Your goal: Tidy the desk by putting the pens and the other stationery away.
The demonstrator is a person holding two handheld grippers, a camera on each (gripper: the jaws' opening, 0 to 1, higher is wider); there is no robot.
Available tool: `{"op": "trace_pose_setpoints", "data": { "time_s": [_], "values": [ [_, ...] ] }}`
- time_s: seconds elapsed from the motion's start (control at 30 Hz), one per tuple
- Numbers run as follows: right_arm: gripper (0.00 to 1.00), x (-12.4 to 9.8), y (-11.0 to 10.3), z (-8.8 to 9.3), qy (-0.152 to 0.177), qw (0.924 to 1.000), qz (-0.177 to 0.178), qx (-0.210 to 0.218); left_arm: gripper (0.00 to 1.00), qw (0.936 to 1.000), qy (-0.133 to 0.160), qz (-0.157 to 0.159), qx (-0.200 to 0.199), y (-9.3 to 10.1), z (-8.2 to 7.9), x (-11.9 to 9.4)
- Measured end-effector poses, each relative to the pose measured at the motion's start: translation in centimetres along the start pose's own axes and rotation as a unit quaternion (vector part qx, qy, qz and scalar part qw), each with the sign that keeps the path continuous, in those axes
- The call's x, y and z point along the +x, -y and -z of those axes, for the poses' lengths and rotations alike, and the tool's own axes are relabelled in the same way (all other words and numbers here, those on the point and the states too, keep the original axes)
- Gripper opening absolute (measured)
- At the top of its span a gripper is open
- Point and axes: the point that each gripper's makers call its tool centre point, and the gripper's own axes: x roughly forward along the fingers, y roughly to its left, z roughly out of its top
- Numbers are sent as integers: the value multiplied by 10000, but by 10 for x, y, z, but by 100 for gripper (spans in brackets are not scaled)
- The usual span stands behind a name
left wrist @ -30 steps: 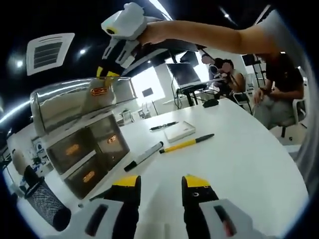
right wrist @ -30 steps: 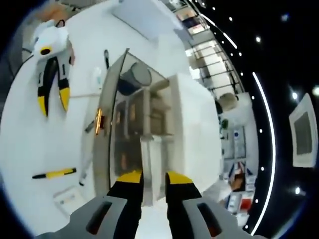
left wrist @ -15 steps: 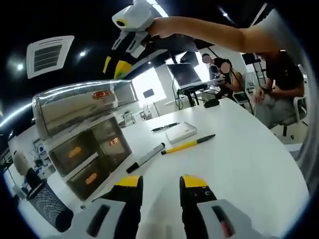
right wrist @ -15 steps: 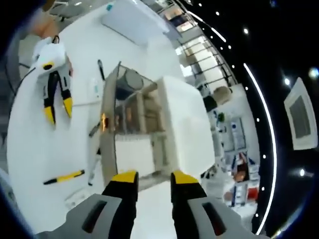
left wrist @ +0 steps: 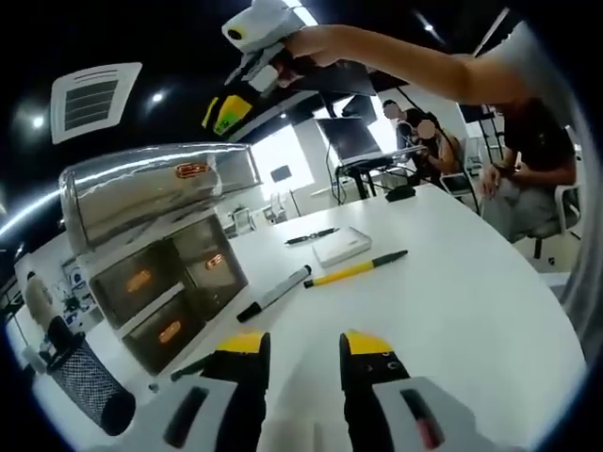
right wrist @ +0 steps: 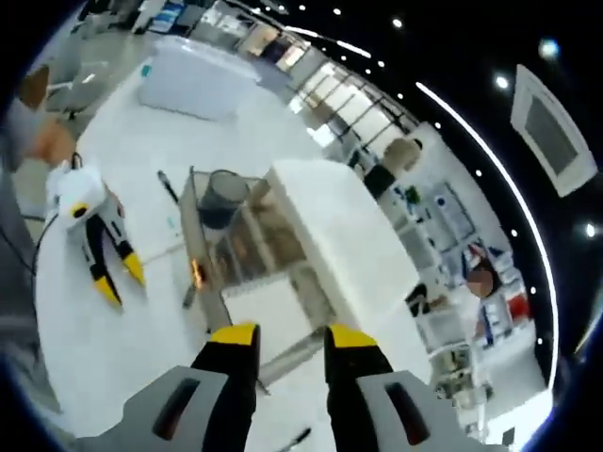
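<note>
On the white desk (left wrist: 462, 311) lie a black marker (left wrist: 273, 294), a yellow pen (left wrist: 353, 270), a white eraser box (left wrist: 339, 247) and a black pen (left wrist: 311, 237). Left of them stands a clear drawer organiser (left wrist: 160, 259). My left gripper (left wrist: 303, 347) hovers open over the near desk, nothing between its fingers. High above the organiser a bare arm holds my right gripper (left wrist: 224, 113), open and empty. In the right gripper view my right gripper (right wrist: 292, 337) looks down on the organiser (right wrist: 245, 254), with the left gripper (right wrist: 121, 281) open at the left.
A black mesh pen cup (left wrist: 85, 386) stands by the organiser, seen from above as the mesh cup (right wrist: 223, 193). A tall white block (right wrist: 349, 254) backs the organiser. Seated people (left wrist: 518, 160) and a monitor (left wrist: 344, 139) are beyond the desk's far edge. A white bin (right wrist: 198, 75) sits far off.
My right gripper has lifted off the organiser's top edge and now hangs well above it. The left gripper has hardly moved.
</note>
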Motion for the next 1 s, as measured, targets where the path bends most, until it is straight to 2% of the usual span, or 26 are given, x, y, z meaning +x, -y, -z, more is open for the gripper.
{"op": "trace_pose_setpoints", "data": {
  "time_s": [0.13,0.3,0.43,0.47,0.57,0.63,0.7,0.77,0.8,0.83,0.93,1.0],
  "values": [
    [25,-2,-7,-5,346,9979,-67,549,30,10000,30,36,36,2,-2,0],
    [25,-2,-9,-4,583,9941,6,913,30,10000,-10,94,18,4,1,2],
    [24,-5,-15,-4,966,9833,-44,1541,30,9999,-32,122,13,4,2,2],
    [23,-6,-16,-1,976,9832,-22,1542,30,10000,3,93,-5,1,0,0],
    [24,-6,-28,1,1217,9762,-94,1791,30,9999,111,19,-80,-5,-5,-4],
    [25,-7,-36,0,1459,9648,-268,2173,30,9999,130,-22,-81,-6,-5,-4],
    [25,-11,-38,-2,1743,9501,-368,2561,30,9999,104,-17,-82,-6,-2,-2],
    [24,-16,-44,-5,2052,9271,-585,3083,30,9999,44,46,-115,-4,2,-1],
    [23,-19,-46,-4,2174,9183,-639,3245,30,9999,31,69,-143,-3,3,-1],
    [22,-20,-46,-2,2249,9171,-557,3245,30,9998,14,90,-166,-2,4,0],
    [22,-23,-53,8,2268,9309,-298,2849,30,9998,15,70,-176,-3,4,0],
    [23,-24,-61,13,2326,9261,-347,2951,30,9996,82,87,-239,-4,2,-1]
  ]
}}
